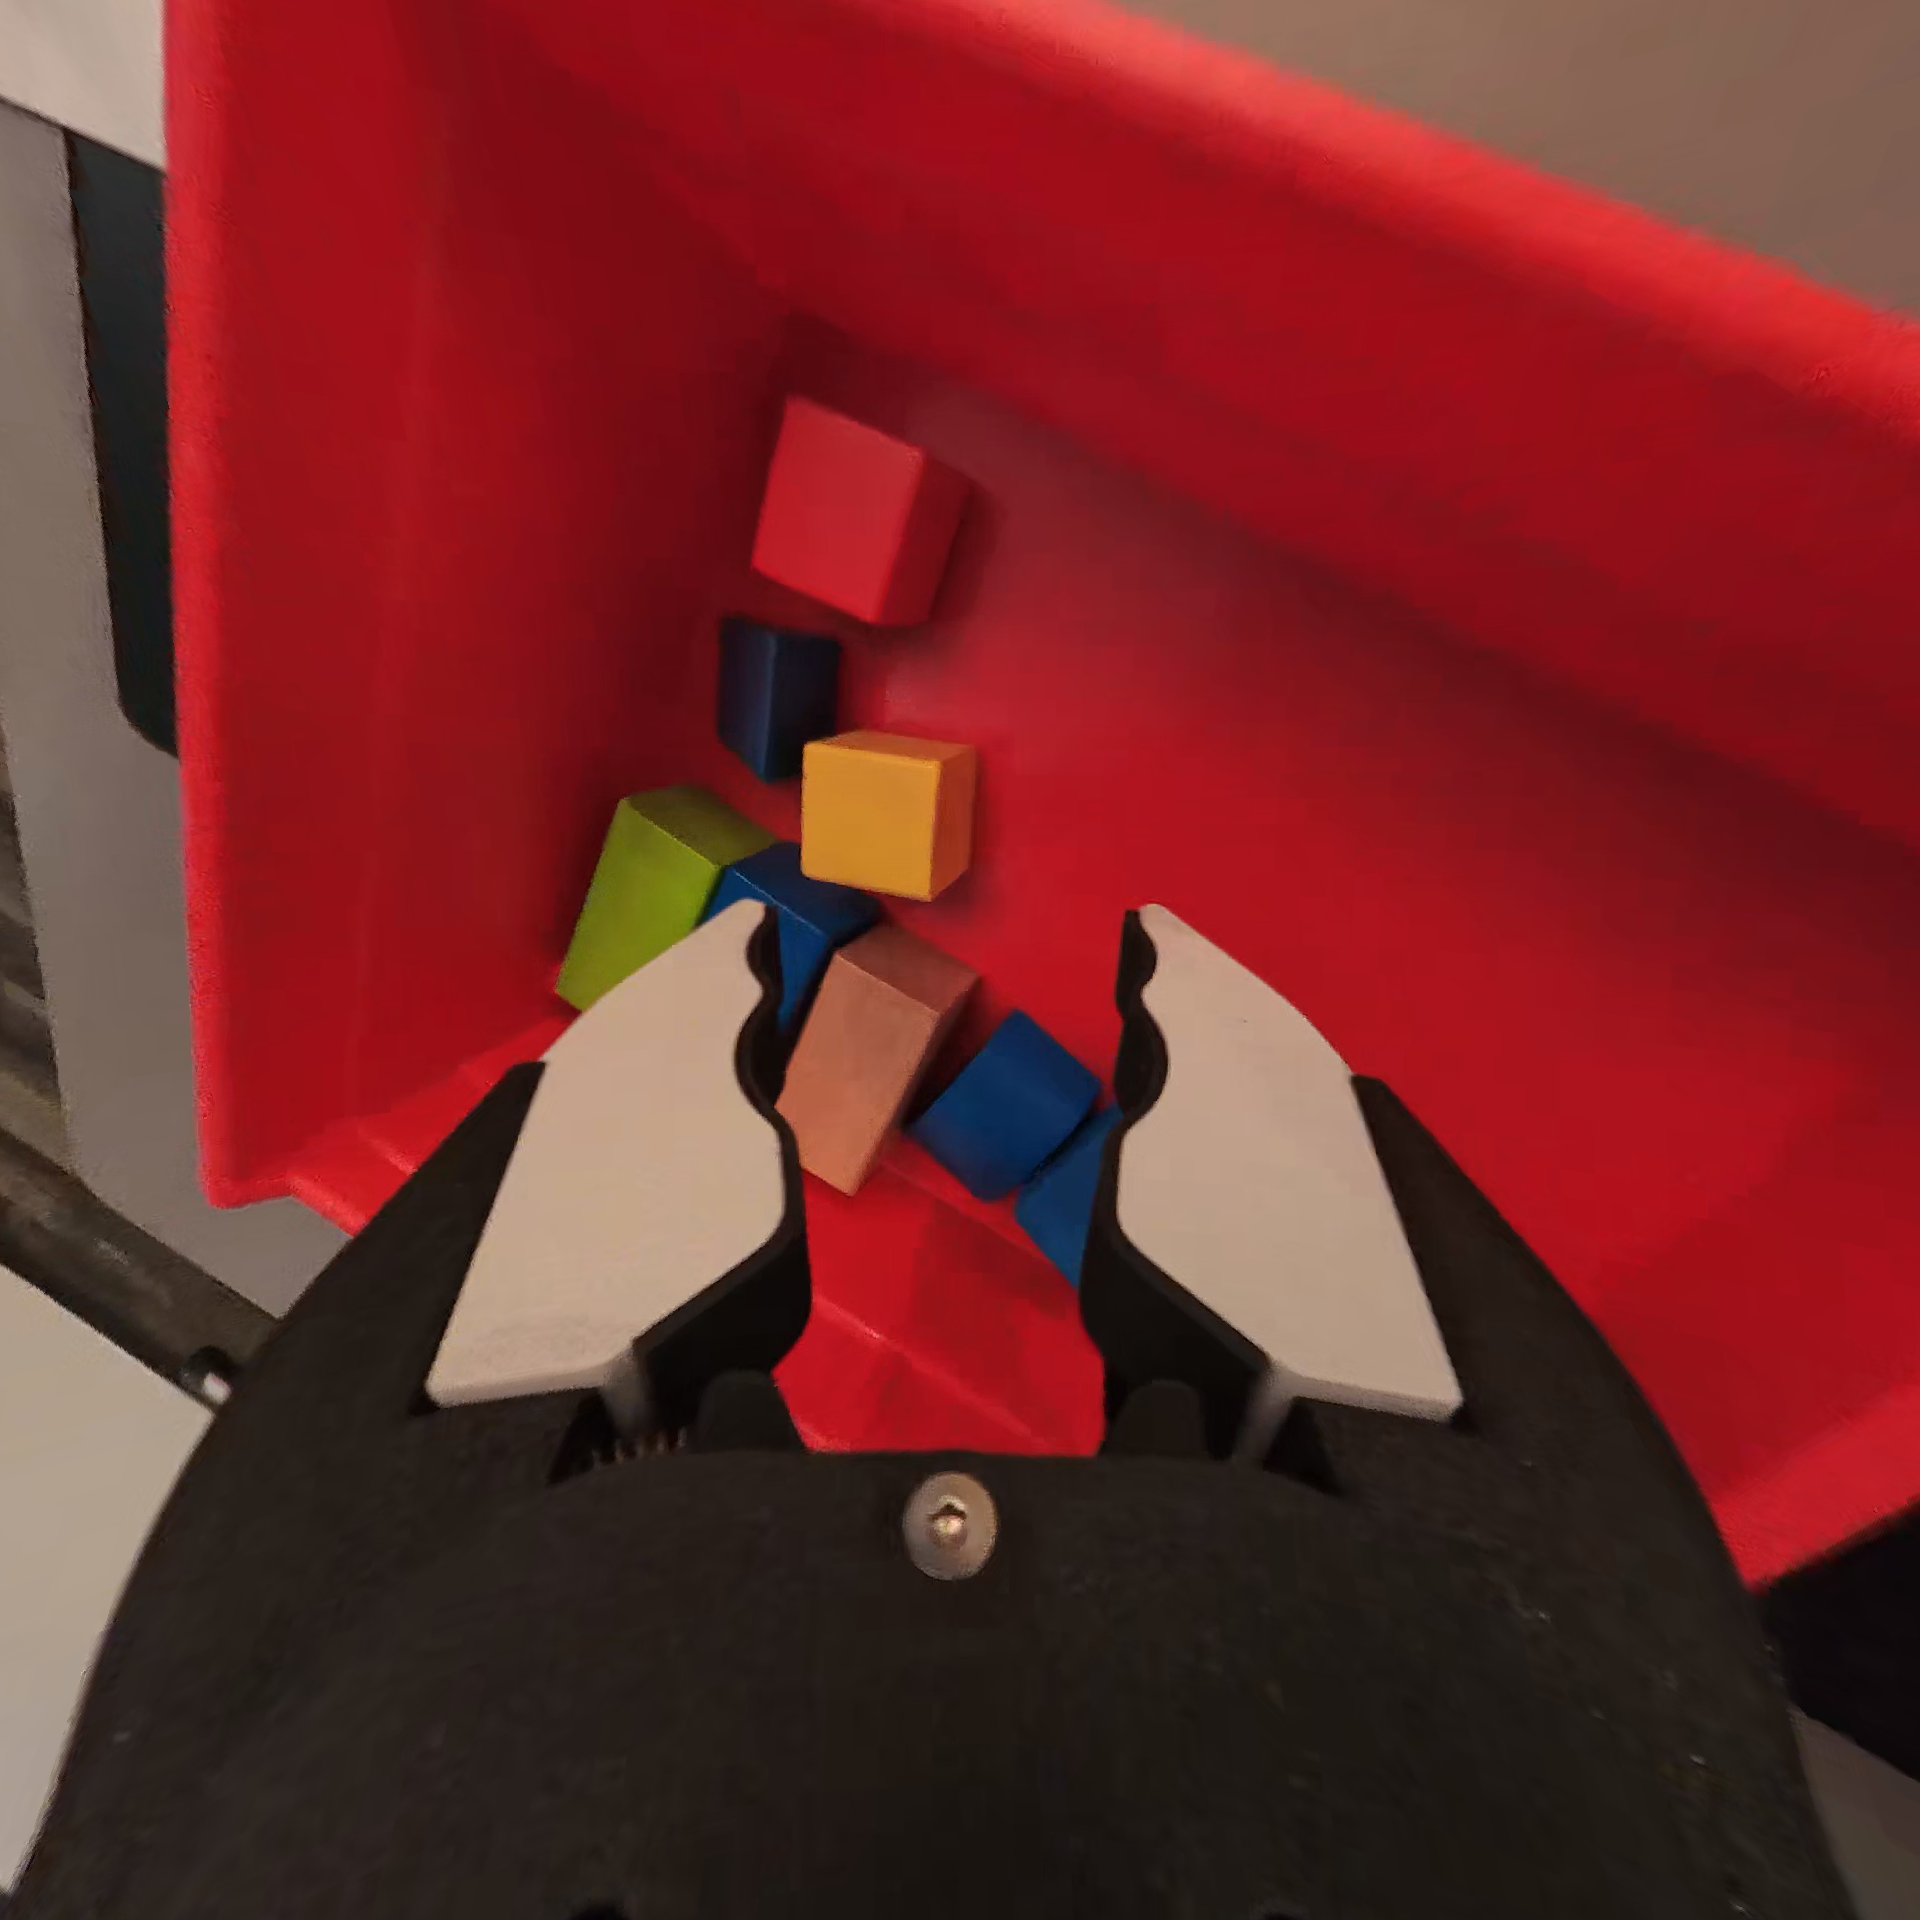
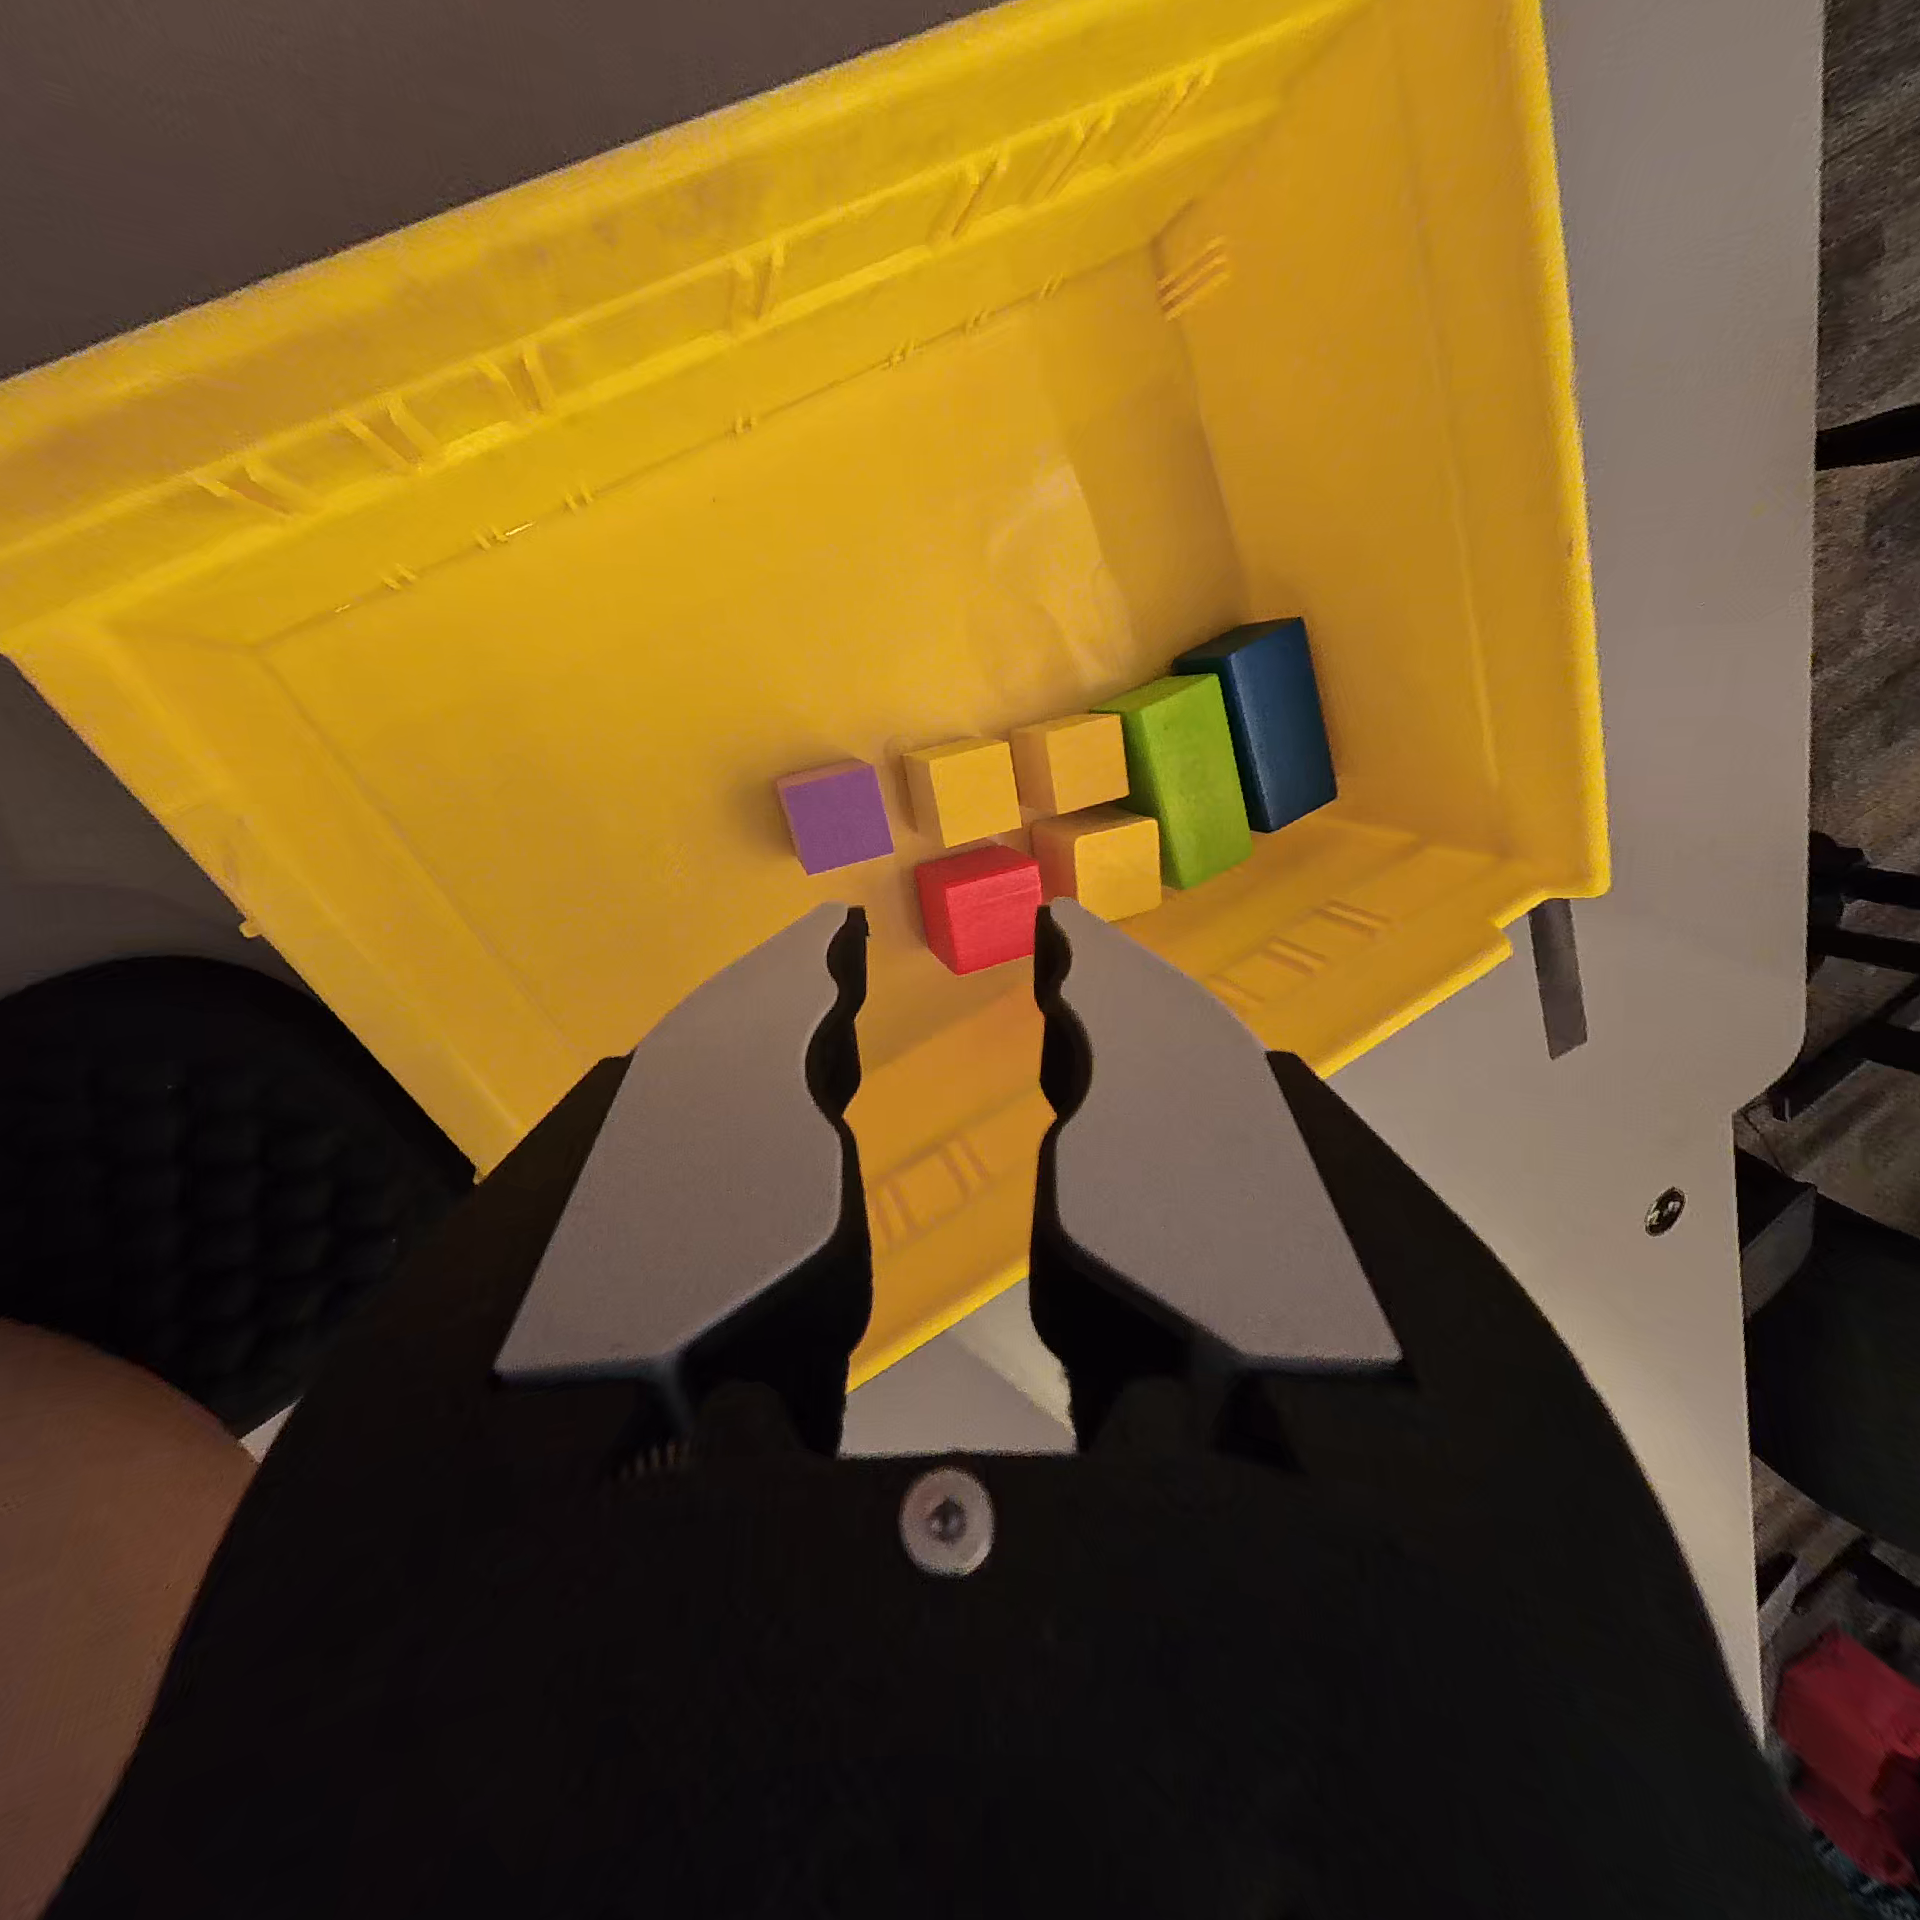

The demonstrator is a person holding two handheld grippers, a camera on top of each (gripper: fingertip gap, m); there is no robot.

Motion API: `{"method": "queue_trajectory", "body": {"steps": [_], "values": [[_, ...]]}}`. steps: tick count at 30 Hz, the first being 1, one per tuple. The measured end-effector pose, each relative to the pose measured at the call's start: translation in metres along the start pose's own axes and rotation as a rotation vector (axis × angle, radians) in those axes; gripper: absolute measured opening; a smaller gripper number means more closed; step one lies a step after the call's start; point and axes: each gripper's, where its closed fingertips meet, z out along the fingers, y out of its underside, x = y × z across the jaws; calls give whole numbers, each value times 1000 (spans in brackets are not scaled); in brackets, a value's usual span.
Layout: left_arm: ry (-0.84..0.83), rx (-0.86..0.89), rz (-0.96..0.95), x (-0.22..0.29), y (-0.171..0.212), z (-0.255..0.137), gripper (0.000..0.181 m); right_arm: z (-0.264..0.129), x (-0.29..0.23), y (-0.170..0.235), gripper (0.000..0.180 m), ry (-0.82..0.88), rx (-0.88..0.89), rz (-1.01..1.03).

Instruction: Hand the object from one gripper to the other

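Brown block [image 1: 878, 1055] tilted, btwn open left hand-held gripper [image 1: 940, 935].

Setting: lab-type test bench, likely. White tabletop [image 2: 1704, 727] carries plastic sorting bins, red bin [image 1: 1351, 520] and yellow bin [image 2: 623, 623], stocked with coloured wooden blocks [image 2: 1184, 779]. Speckled floor [image 2: 1870, 208] beside table.

Matt painted blocks, wood by the look, ahead of the left gripper [image 1: 940, 920] in a smooth, slightly glossy red plastic bin [image 1: 1351, 520]. Same matt blocks past the right gripper [image 2: 945, 920], in ribbed yellow plastic bin [image 2: 520, 644]. Fingers [image 1: 644, 1122] smooth grey, black grainy plastic body.
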Motion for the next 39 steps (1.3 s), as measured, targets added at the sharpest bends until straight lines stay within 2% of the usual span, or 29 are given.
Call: {"method": "queue_trajectory", "body": {"steps": [3, 7, 13, 21, 23, 29, 34, 36, 39], "values": [[-24, 31, -6, -10, -4, 15, 63, 1, -1, 0, 32, -8, 5, -10], [7, 42, 11, -11, -8, 28, 56, 5, 0, 3, 32, -15, -15, -7], [23, -36, 53, -11, 0, 41, 53, 6, 1, 2, 32, -22, -3, -12], [45, -43, 28, -11, 2, 51, 45, 9, 1, 3, 32, -31, -13, -5], [25, -39, 27, -13, 3, 51, 38, 10, 1, 3, 32, -33, -17, -7], [2, -29, -7, -18, 5, 43, 36, 9, 2, -1, 32, -21, -11, -23], [-13, 164, -84, -19, -14, -2, 36, -9, 11, -28, 32, 85, 111, -98], [32, 326, -155, -17, -31, -32, 37, -27, 16, -67, 32, 186, 279, -185], [224, 645, -267, 1, -70, -93, 37, -67, 5, -144, 32, 304, 613, -286]]}}
